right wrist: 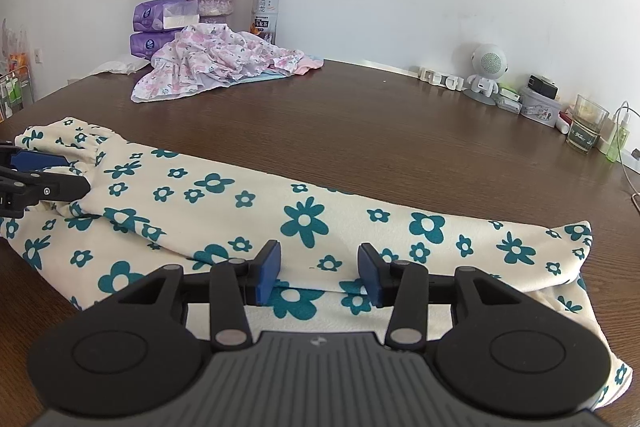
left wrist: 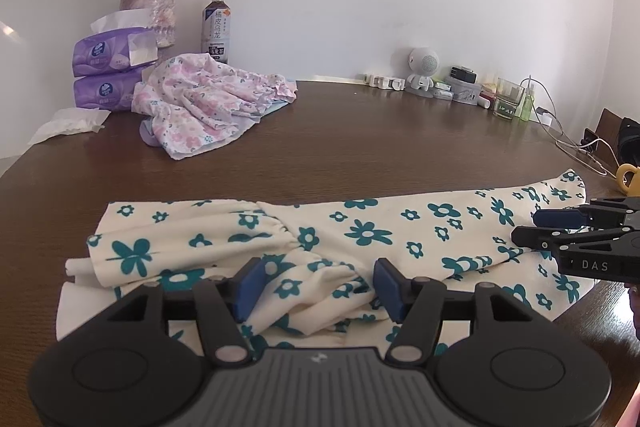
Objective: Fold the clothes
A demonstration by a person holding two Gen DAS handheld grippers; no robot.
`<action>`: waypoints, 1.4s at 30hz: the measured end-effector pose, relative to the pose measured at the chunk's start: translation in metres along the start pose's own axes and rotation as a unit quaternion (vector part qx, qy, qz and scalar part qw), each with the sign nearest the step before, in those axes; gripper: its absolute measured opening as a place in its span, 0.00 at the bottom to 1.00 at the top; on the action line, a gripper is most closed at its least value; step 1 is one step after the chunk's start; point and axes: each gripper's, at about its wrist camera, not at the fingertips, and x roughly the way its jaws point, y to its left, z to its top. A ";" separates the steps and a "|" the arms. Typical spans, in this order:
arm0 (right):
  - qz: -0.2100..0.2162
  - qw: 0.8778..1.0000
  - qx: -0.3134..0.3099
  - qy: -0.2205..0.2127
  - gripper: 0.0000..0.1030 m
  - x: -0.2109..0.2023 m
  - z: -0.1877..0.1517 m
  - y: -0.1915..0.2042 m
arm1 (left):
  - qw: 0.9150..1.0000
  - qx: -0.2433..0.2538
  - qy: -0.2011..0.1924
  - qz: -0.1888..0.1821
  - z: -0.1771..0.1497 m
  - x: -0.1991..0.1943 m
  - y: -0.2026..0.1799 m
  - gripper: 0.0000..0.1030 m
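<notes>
A cream garment with teal flowers (left wrist: 360, 231) lies folded lengthwise across the near side of the brown table (left wrist: 360, 147). My left gripper (left wrist: 318, 283) is open, its blue pads on either side of the bunched, gathered end of the cloth. In the right wrist view the same garment (right wrist: 304, 219) stretches from left to right. My right gripper (right wrist: 319, 267) is open just above the folded edge near the other end. Each gripper appears in the other's view: the right gripper (left wrist: 528, 227) at the right edge, the left gripper (right wrist: 76, 173) at the left edge.
A crumpled pink floral garment (left wrist: 208, 99) lies at the back left, beside purple tissue packs (left wrist: 108, 67), a vase of flowers (left wrist: 154, 7) and a tea bottle (left wrist: 216, 27). A small white robot figure (left wrist: 422, 69), a glass (left wrist: 508, 99), cables and a yellow mug (left wrist: 628, 177) line the back right.
</notes>
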 end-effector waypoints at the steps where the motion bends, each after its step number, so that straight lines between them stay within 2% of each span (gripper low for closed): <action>1: 0.000 1.000 0.000 0.000 0.42 0.000 0.000 0.000 | 1.000 0.000 0.000 0.000 0.000 0.000 0.000 0.58; 42: -0.002 1.000 -0.002 0.000 0.42 -0.001 0.001 0.000 | 1.000 -0.004 -0.001 -0.003 -0.001 0.000 0.001 0.59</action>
